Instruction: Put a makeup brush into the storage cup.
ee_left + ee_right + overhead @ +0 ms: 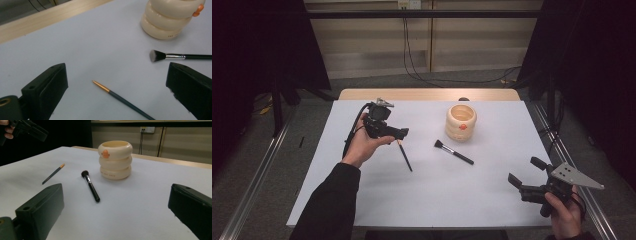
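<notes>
A thin dark paintbrush with an orange-gold tip (pixel 404 156) (pixel 120 98) (pixel 53 174) lies on the white table. My left gripper (pixel 399 134) (pixel 116 72) hovers open just above its tip end, with nothing between the jaws. To its right lies a black makeup brush (pixel 453 152) (pixel 175 56) (pixel 90 186). Behind that stands a cream ringed cup with an orange tab (pixel 460 122) (pixel 170 22) (pixel 115 160). At the table's front right my right gripper (pixel 523 170) (pixel 116 190) is open and empty, facing the cup. The left gripper (pixel 27 130) also appears far off.
The white table top (pixel 422 200) has a wooden strip (pixel 427 94) along its far edge, where a small dark object (pixel 463 99) sits. Metal rails (pixel 257 175) run along the floor on both sides. Cables (pixel 412 65) hang on the back wall.
</notes>
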Available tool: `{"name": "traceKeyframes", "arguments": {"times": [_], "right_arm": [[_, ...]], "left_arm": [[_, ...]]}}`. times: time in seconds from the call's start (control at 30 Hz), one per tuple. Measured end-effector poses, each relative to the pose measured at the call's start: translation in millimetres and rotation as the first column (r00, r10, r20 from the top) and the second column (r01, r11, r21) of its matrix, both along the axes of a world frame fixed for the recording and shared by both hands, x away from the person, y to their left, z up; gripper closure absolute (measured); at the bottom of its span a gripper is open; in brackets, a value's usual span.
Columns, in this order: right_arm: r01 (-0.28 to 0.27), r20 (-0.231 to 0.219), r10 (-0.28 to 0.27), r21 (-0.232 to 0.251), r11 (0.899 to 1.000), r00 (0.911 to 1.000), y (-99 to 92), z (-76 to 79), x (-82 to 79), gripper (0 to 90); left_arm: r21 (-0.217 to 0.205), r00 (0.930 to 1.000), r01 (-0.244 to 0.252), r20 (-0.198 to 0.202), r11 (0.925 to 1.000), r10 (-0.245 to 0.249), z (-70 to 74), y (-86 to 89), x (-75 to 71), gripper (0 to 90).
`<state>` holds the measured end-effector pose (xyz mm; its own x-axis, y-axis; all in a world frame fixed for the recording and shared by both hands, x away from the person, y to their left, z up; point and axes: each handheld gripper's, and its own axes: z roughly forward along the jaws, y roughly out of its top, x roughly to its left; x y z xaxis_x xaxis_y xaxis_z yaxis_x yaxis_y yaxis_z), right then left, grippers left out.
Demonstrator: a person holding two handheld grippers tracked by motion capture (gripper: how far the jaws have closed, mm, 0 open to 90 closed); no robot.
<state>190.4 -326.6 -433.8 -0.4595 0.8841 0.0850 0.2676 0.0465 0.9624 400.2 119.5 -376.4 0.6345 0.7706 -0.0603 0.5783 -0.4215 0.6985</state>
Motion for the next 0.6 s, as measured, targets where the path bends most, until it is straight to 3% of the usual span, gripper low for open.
{"name": "traceKeyframes", "arguments": {"times": [0.13, 0.27, 0.43, 0.5, 0.53, 0.6], "right_arm": [[-0.002, 0.000, 0.002, 0.000, 1.000, 1.0000, 0.1, -0.1, 0.1, 0.0], [0.000, 0.003, 0.000, 0.002, 1.000, 1.0000, 0.0, -0.2, 0.3, 0.0], [0.000, 0.003, 0.000, 0.002, 1.000, 1.0000, -0.1, -0.3, 0.4, 0.0], [0.000, 0.002, 0.000, 0.001, 1.000, 1.0000, -0.1, -0.3, 0.3, 0.0], [-0.002, 0.003, 0.002, 0.000, 1.000, 1.0000, -0.1, -0.4, 0.7, 0.0], [-0.004, -0.004, 0.004, 0.002, 1.000, 1.0000, 0.3, -0.2, 0.5, 0.0]], "left_arm": [[0.012, 0.9977, -0.025, -0.062, 0.9996, 0.026, -5.2, -4.8, 3.8, 5.6], [0.072, 0.9906, -0.019, -0.134, 0.9972, 0.028, -10.9, -9.2, 6.8, 8.1], [0.133, 0.9702, -0.016, -0.238, 0.9910, 0.047, -20.0, -15.0, 10.8, 9.6], [0.187, 0.9621, -0.020, -0.264, 0.9822, 0.069, -23.4, -16.6, 12.9, 10.0], [0.197, 0.9604, -0.014, -0.270, 0.9802, 0.068, -25.8, -16.9, 14.2, 9.2], [0.193, 0.9479, -0.030, -0.306, 0.9807, 0.089, -30.0, -17.0, 16.3, 8.9]]}}
